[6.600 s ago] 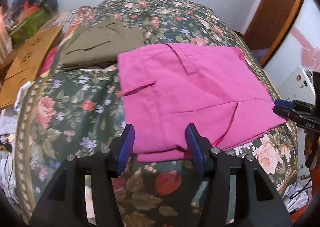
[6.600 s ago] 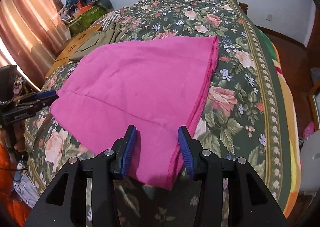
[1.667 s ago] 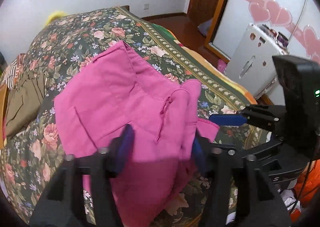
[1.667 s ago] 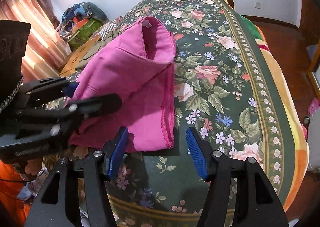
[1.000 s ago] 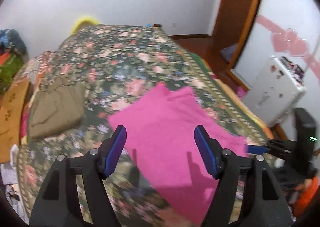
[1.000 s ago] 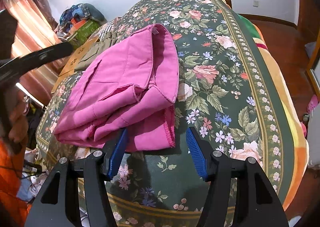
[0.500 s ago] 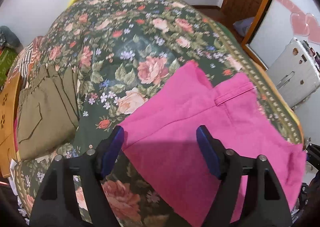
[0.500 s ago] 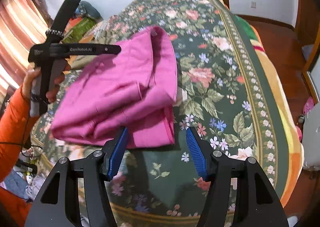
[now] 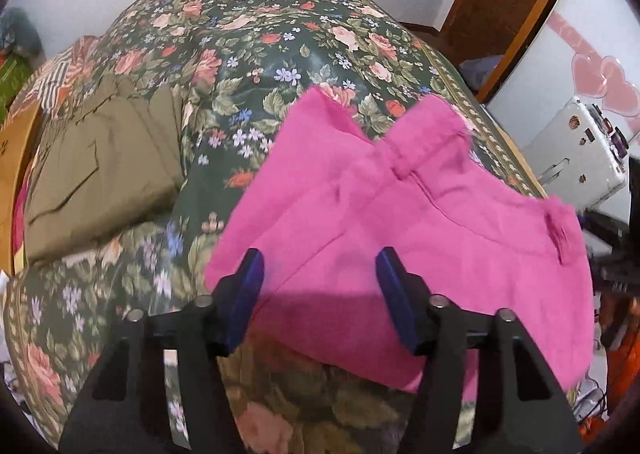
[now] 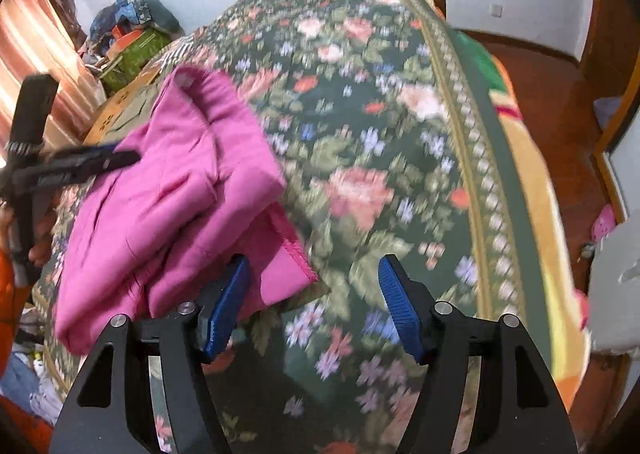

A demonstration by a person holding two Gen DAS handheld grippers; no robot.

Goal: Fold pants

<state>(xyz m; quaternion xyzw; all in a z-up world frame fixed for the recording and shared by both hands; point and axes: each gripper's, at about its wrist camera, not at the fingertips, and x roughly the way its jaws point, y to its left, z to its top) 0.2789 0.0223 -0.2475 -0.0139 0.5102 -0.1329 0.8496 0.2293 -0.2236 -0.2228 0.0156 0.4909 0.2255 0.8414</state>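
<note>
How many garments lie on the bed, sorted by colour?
Pink pants: 1
Olive-brown pants: 1
Total: 2 garments on the floral bedspread

A bed (image 9: 256, 38) under a dark green floral bedspread carries everything. Folded pink pants (image 9: 420, 214) lie near its front edge. Folded olive-brown pants (image 9: 100, 170) rest well apart, toward its left side.

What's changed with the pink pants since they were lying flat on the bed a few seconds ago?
The pink pants were folded over from a flat spread into a thicker bundle and let go. The left gripper, jaws just closing, and the right gripper, jaws just opening, hold nothing. The olive pants and floral bedspread stayed put.
</note>
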